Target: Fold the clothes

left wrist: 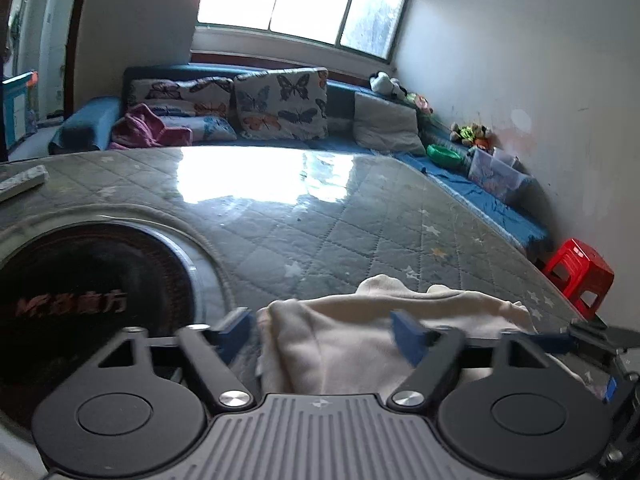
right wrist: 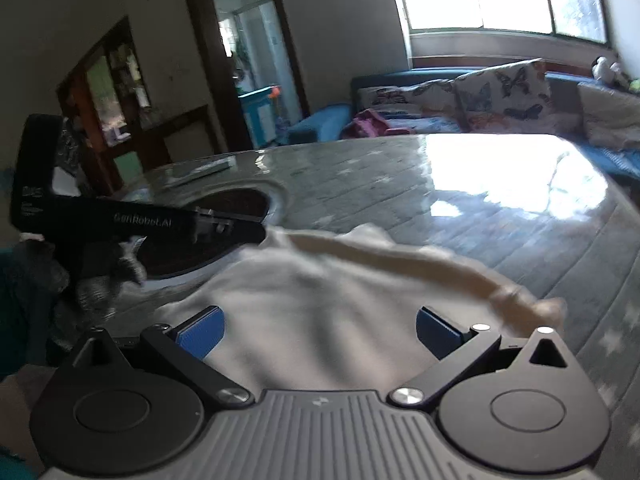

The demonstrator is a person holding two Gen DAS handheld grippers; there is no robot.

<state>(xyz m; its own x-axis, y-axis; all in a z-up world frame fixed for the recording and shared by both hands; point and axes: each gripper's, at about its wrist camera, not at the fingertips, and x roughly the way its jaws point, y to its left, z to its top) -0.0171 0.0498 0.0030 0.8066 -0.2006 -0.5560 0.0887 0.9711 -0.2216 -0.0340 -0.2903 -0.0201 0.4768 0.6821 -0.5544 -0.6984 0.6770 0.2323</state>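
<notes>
Directly ahead of the left gripper [left wrist: 322, 330], its blue fingers spread wide, a cream garment [left wrist: 360, 336] lies rumpled on the table [left wrist: 320, 220]; soft knit, it passes between the fingers without being pinched. The right gripper [right wrist: 318, 330] is likewise parted over the same cloth, with a rolled edge trailing to its right. The surface is quilted grey fabric with pale stars under a glossy sheet (window glare washes out the middle). Left of the left gripper sits a dark round inset [left wrist: 92, 304] bearing reddish characters, too blurred to read. "GenRobot.AI" is printed on the left tool's body. Beyond are butterfly cushions [left wrist: 280, 104], a red stool [left wrist: 578, 276] and the window [left wrist: 304, 0].
</notes>
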